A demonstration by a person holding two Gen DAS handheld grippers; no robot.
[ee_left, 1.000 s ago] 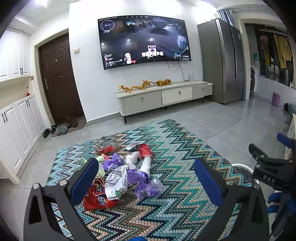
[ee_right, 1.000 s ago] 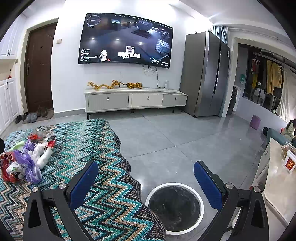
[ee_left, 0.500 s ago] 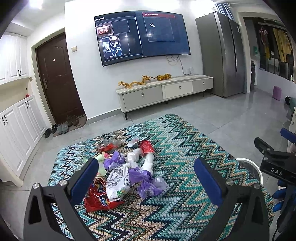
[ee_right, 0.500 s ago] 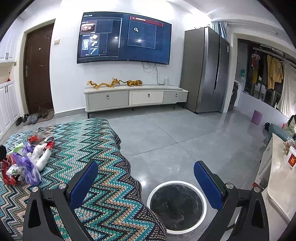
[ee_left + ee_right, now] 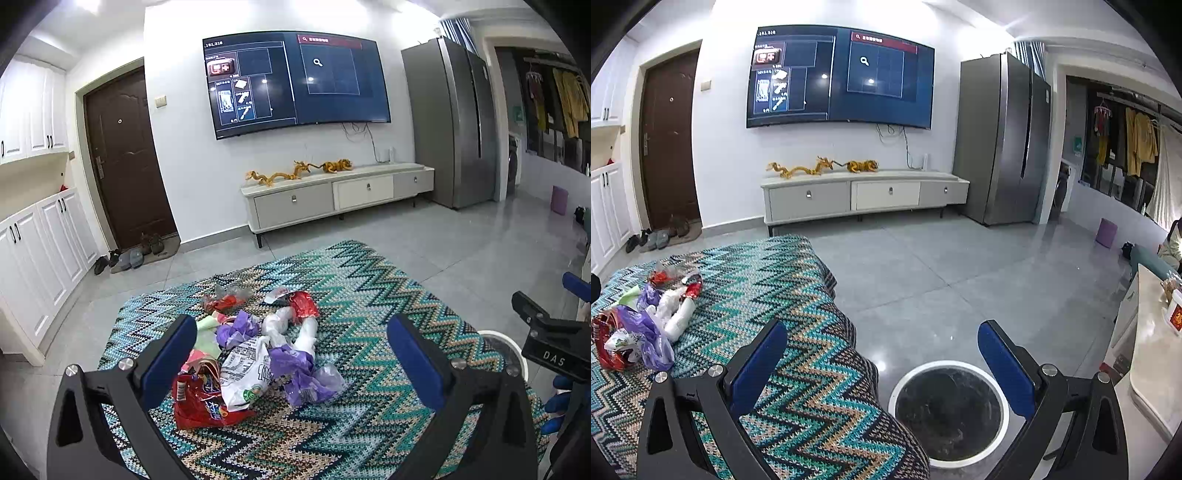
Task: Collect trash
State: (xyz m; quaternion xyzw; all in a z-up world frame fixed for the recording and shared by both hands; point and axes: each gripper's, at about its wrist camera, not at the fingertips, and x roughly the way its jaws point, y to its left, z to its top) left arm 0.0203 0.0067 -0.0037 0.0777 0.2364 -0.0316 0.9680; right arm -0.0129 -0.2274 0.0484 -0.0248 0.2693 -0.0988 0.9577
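Observation:
A pile of trash (image 5: 258, 350) lies on a surface draped with a zigzag cloth (image 5: 369, 295): a red snack bag (image 5: 199, 402), a white printed bag (image 5: 247, 373), purple bags (image 5: 295, 369), white bags and a red wrapper (image 5: 303, 304). My left gripper (image 5: 291, 363) is open and empty, above and short of the pile. My right gripper (image 5: 882, 363) is open and empty, over the cloth's right edge and a white-rimmed bin with a black liner (image 5: 949, 410) on the floor. The pile (image 5: 646, 325) shows far left in the right wrist view.
Grey tiled floor (image 5: 942, 266) lies beyond the cloth. A TV cabinet (image 5: 336, 199) and wall TV stand at the back, a fridge (image 5: 1004, 140) at right, white cupboards (image 5: 40, 251) and a brown door at left. A white counter (image 5: 1152, 350) is at far right.
The left wrist view has shifted a little, so the pile sits slightly lower and nearer between the fingers. The right gripper has barely moved. The TV picture changed. Both grippers stayed open.

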